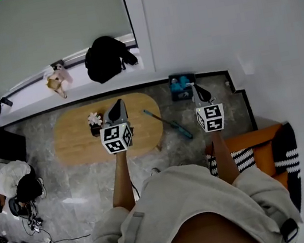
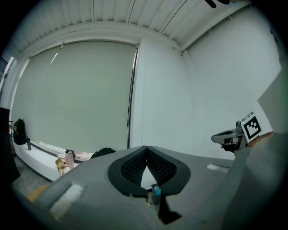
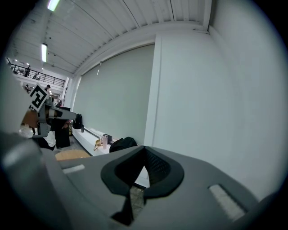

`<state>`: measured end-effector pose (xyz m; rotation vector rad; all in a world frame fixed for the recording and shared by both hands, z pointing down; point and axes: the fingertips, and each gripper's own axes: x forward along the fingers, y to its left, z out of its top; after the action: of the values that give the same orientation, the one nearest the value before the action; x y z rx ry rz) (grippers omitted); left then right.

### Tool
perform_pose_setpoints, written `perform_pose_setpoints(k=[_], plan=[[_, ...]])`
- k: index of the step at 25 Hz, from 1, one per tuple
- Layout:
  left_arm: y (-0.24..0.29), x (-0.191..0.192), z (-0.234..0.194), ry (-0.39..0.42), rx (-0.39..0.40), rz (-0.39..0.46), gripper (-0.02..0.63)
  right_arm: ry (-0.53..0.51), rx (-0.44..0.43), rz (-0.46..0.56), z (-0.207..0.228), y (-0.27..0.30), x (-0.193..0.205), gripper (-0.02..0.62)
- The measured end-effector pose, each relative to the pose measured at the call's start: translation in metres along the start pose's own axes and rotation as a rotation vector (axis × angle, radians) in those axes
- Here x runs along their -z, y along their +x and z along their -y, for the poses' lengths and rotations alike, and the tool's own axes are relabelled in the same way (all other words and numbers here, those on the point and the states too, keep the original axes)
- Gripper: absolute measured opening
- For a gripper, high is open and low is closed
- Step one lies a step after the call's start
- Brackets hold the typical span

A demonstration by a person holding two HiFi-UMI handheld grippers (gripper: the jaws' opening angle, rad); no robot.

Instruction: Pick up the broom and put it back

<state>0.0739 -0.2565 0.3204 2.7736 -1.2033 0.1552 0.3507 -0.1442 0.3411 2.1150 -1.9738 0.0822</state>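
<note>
Two grippers are held out in front of the person, neither touching the broom.

Head view: the left gripper (image 1: 117,108) shows over the near edge of an oval wooden table (image 1: 73,139), and the right gripper (image 1: 199,92) shows over the floor (image 1: 93,183) near the wall corner. The broom (image 1: 168,125), with a teal handle, lies slantwise on the floor between the table's right end and the right gripper. A blue object (image 1: 182,85) stands against the wall just beyond it. A black bag (image 1: 107,58) rests on the window sill.

Left gripper view: the jaws are closed tip to tip with nothing between them; a pale blind (image 2: 72,99) fills the background, and the right gripper shows at the right edge.

Right gripper view: the jaws are likewise closed and empty; the left gripper shows at the left, with the bag beyond.
</note>
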Motion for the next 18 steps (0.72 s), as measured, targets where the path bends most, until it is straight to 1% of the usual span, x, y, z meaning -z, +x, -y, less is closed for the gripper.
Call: perform_pose_setpoints(k=[13,18], plan=[[0.001,0.002,0.007,0.008,0.018,-0.013,0.005,0.014,-0.016,0.002,-0.012,0.004,-0.001,0.0],[0.001,0.004,0.008,0.003,0.021,-0.014,0.005,0.004,-0.031,-0.001,-0.018,0.006,0.0,0.0]])
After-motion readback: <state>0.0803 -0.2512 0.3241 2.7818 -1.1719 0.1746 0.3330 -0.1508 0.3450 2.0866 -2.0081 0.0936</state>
